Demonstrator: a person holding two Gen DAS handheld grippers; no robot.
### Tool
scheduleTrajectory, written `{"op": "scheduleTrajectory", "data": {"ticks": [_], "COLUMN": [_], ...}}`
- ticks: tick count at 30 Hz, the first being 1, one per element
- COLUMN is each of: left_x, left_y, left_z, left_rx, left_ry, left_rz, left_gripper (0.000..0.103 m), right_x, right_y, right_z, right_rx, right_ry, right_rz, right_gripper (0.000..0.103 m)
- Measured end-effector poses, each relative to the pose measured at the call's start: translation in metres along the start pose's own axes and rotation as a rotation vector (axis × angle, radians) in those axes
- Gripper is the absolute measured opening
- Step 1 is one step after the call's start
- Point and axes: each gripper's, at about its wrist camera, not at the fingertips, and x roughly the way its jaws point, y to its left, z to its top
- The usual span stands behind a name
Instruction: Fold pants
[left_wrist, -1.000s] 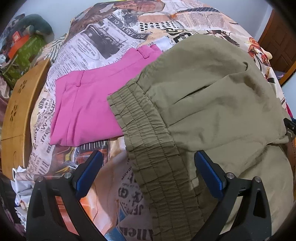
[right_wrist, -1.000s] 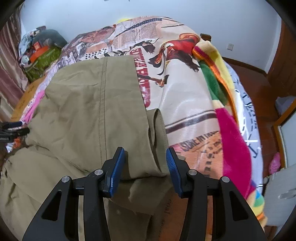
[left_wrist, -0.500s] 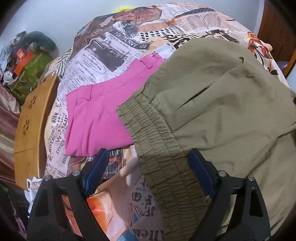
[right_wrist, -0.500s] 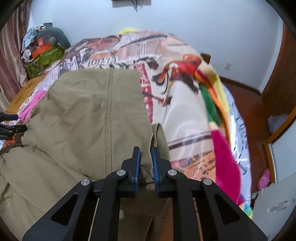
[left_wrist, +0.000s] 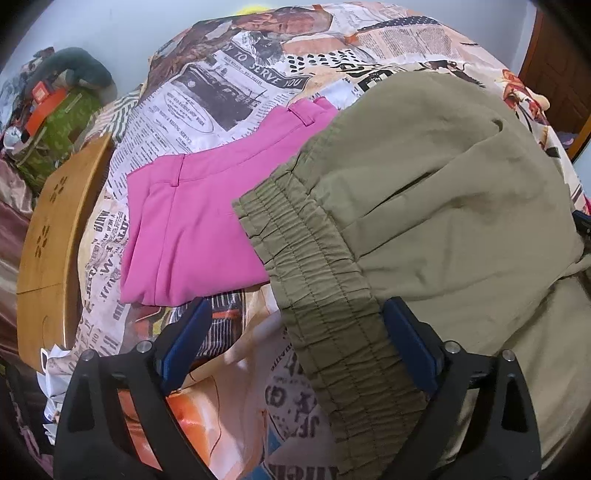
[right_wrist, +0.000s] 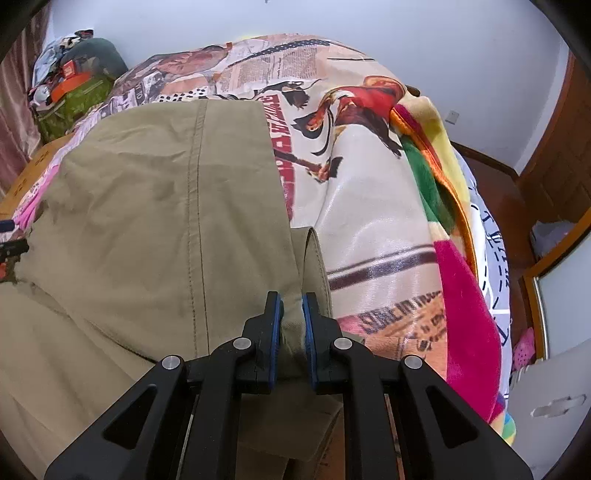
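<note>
1. Olive pants (left_wrist: 443, 206) are lying across the bed (left_wrist: 229, 96), overlapping pink shorts (left_wrist: 199, 229) toward its left edge.
2. Left claw (left_wrist: 295, 343) is hanging wide, straddling the elastic waistband (left_wrist: 317, 280).
3. Right claw (right_wrist: 291, 325) is pinching a leg fold; lifting it over seems the next call.
4. Bedcover print is reading "TO SERVE YOU".
</note>
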Motion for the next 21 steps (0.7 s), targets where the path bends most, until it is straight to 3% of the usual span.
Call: {"op": "scheduleTrajectory", "data": {"ticks": [10, 12, 15, 21], "left_x": [-0.047, -0.061, -0.077, -0.083], "left_y": [0.015, 0.021, 0.031, 0.053], "left_z": [0.003, 0.008, 0.019, 0.044], "left_rx": [-0.04, -0.05, -0.064, -0.111], "left_ry": [-0.076, -0.11, -0.16, -0.2], "left_rz": [-0.018, -0.019, -0.013, 0.002], "left_gripper": [0.095, 0.095, 0.095, 0.095], "right_x": [-0.046, -0.062, -0.082, -0.09], "right_y": [0.002, 0.006, 0.013, 0.022], "right_z": [0.015, 0.023, 0.036, 0.068], "right_rx": [0.016, 0.013, -0.003, -0.011], "right_ry": [-0.035, -0.067, -0.128, -0.201], "right_rz": [-0.003, 0.005, 0.016, 0.051], "right_gripper": [0.013, 0.017, 0.031, 0.043]}}
